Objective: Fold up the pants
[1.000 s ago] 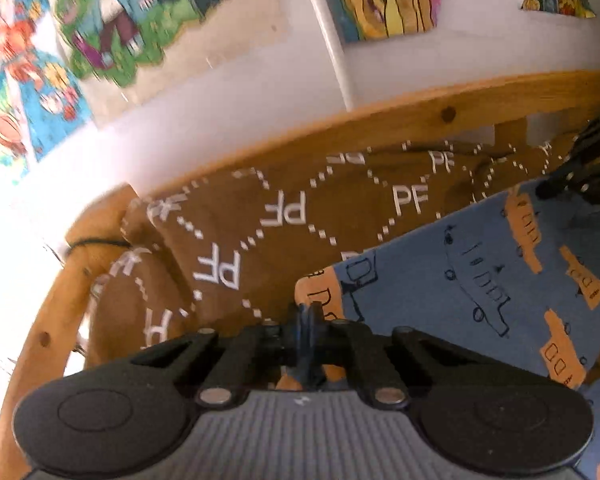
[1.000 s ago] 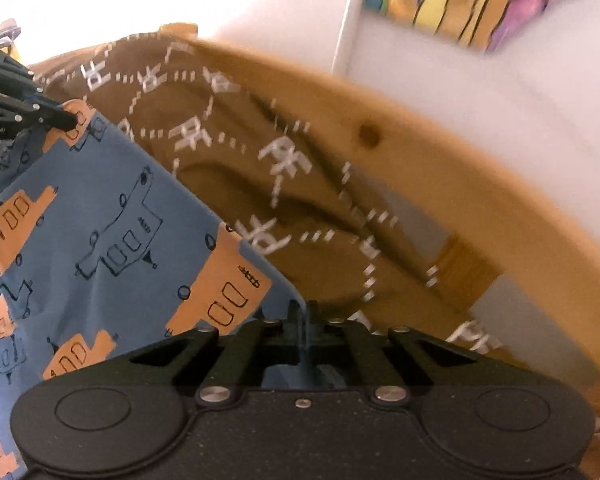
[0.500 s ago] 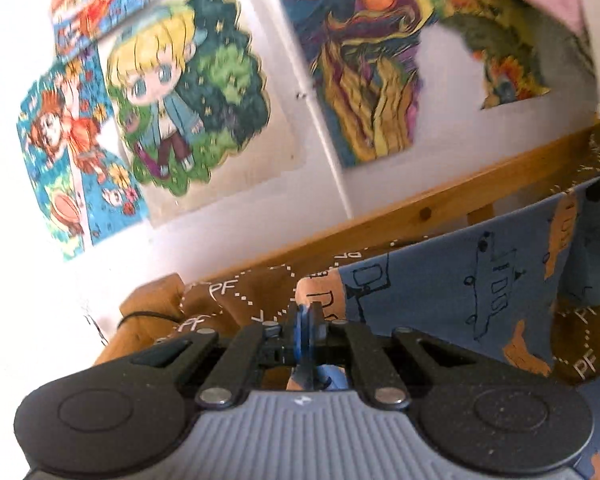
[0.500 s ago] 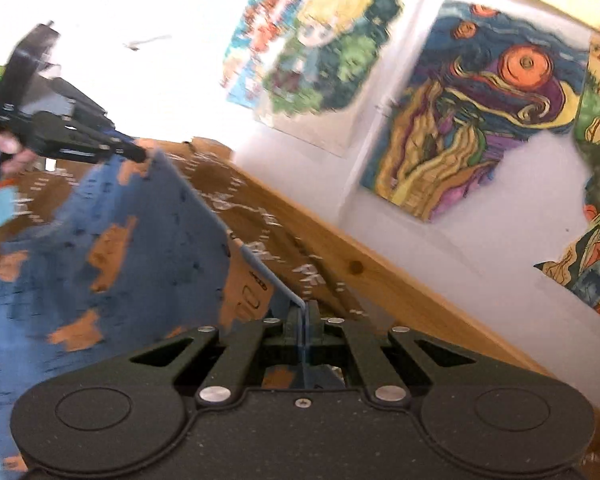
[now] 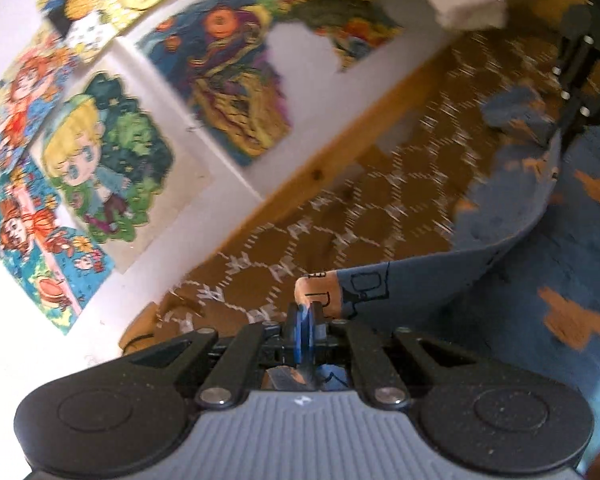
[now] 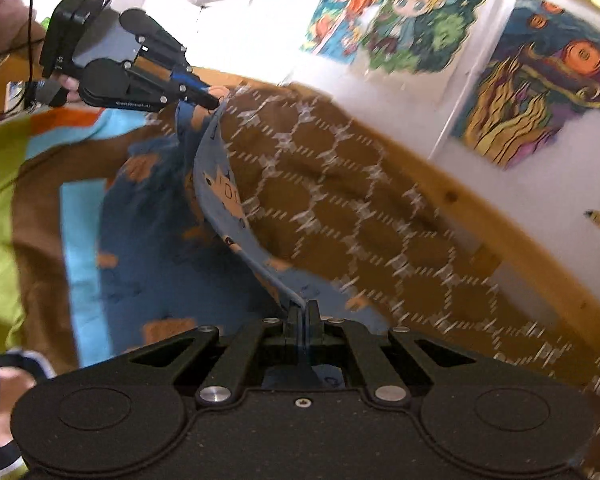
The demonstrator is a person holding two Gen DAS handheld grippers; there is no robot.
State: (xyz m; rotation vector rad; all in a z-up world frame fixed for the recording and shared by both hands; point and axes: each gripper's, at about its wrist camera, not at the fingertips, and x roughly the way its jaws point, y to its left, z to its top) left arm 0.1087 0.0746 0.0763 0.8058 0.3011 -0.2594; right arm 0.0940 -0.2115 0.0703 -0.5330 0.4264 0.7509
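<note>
The left gripper is clamped tight on an orange-printed corner of the blue pants, with the cloth pinched between its blue-padded fingers. In the right wrist view the same gripper appears at upper left, held by a hand, its tips closed on a corner of the fabric. The right gripper is likewise fully closed, biting the edge of the pants at the near end; in the left wrist view it shows blurred at the far right, gripping the opposite corner.

Between the two grippers the upper edge of the pants hangs in a slack curve, raised above the bed. The rest of the garment, blue with orange and outlined vehicles, lies below on a brown blanket patterned with white dashed hexagons.

In the right wrist view, going left to right: a green, orange and light blue cloth lies at the left edge, then the pants, then the brown blanket, then the wooden bed rail running along the white wall. Colourful cartoon pictures and a swirling painting hang on that wall. In the left wrist view the pictures fill the left, the wooden rail and blanket the middle, the pants the right.
</note>
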